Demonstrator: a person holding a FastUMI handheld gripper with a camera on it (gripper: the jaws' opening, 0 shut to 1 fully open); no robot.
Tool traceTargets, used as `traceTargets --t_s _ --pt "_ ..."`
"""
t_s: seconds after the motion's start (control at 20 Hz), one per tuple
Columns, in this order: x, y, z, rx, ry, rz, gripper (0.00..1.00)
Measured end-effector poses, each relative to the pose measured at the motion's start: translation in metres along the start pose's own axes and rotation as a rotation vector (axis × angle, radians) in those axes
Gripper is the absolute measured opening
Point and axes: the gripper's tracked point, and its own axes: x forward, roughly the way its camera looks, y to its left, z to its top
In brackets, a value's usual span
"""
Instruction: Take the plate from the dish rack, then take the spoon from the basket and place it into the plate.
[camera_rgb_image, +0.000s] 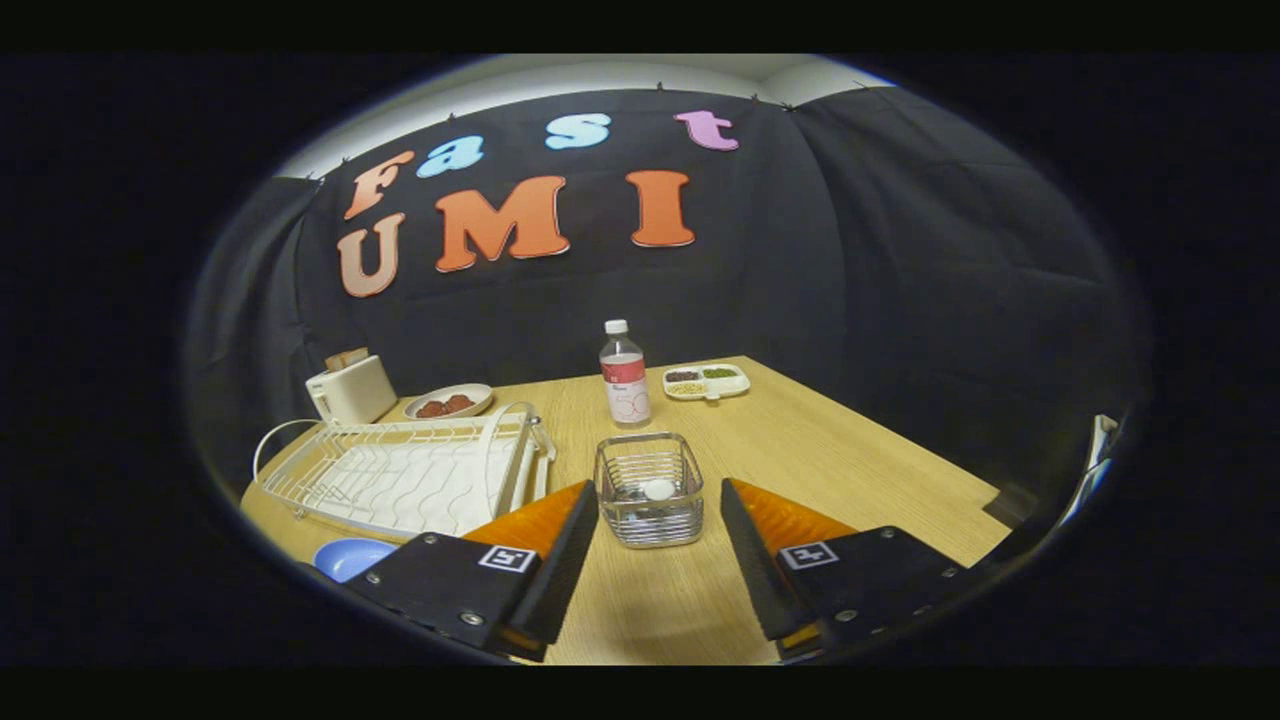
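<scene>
Wooden counter (800, 450) carries a white dish rack (400, 475) beyond the left finger, with a blue plate (352, 556) lying flat just beside that finger, off the rack. Between and just ahead of the spread, empty fingers (560, 560) stands a wire basket (649, 490); a white spoon (658, 489) end shows inside, a bottle (624, 375) beyond.

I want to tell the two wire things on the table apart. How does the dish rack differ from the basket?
The dish rack is white, wide and low; the basket is bare shiny metal, small and tall-sided. The dish rack lies off beside one finger of the open gripper; the basket stands just ahead, between the fingertips. Both are made of wire and stand on the wooden table.
</scene>
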Motion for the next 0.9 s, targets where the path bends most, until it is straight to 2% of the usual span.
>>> traceTargets --t_s 0.05,0.1,0.15,0.2,0.25,0.35,0.9 --pt "0.001 0.001 0.002 -0.006 -0.006 0.004 0.63" --pt "0.002 0.004 0.003 -0.012 -0.008 0.011 0.57" --pt "0.004 0.006 0.001 -0.021 -0.004 0.013 0.45" --pt "0.005 0.005 0.000 -0.032 0.003 0.001 0.38" --pt "0.003 0.006 0.000 -0.035 0.006 0.006 0.24" --pt "0.004 0.010 0.003 -0.028 0.001 0.013 0.11" --pt "-0.023 0.015 0.038 -0.047 -0.064 -0.001 0.10"
